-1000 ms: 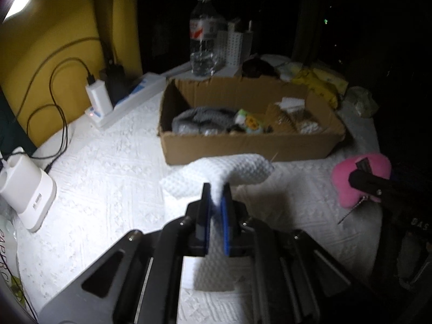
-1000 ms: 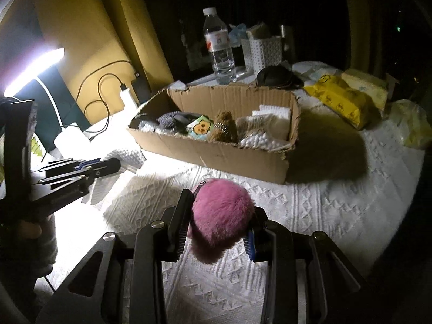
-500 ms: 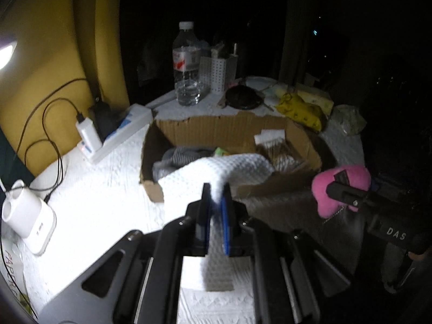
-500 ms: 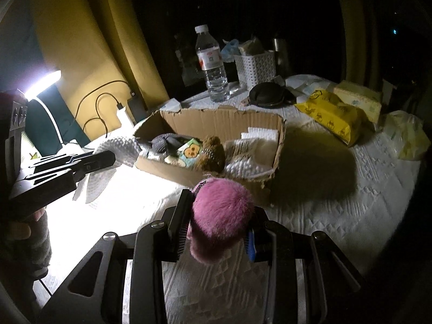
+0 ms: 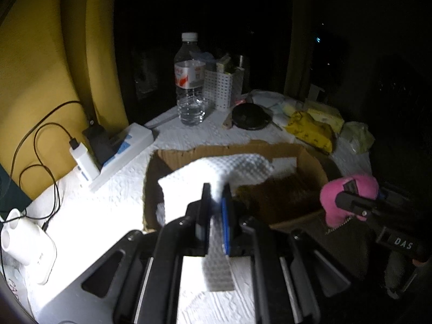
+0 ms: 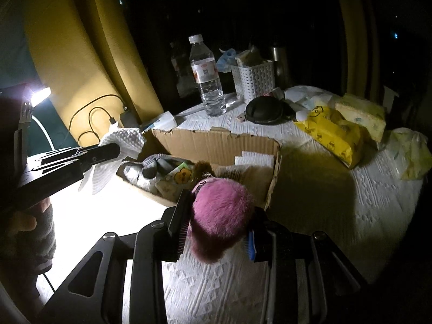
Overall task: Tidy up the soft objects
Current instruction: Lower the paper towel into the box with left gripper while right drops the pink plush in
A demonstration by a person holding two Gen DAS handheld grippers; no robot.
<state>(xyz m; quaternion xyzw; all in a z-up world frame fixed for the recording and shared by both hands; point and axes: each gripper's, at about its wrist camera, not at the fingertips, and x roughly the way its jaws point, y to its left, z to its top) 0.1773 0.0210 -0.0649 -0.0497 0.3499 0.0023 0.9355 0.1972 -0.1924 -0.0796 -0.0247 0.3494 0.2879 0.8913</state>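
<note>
Your left gripper (image 5: 215,202) is clenched on a white cloth (image 5: 216,168), which hangs above the near left end of the cardboard box (image 5: 310,162). Your right gripper (image 6: 216,224) squeezes a pink pompom (image 6: 221,210) between its fingers, held just in front of the box's near wall. Inside the box lie a gray bundle (image 6: 149,163) and folded white cloths (image 6: 253,159). A water bottle (image 6: 206,77) stands behind it.

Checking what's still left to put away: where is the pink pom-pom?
In the right wrist view, the pink pom-pom is clamped in the right gripper, at the near right corner of the cardboard box.
</note>
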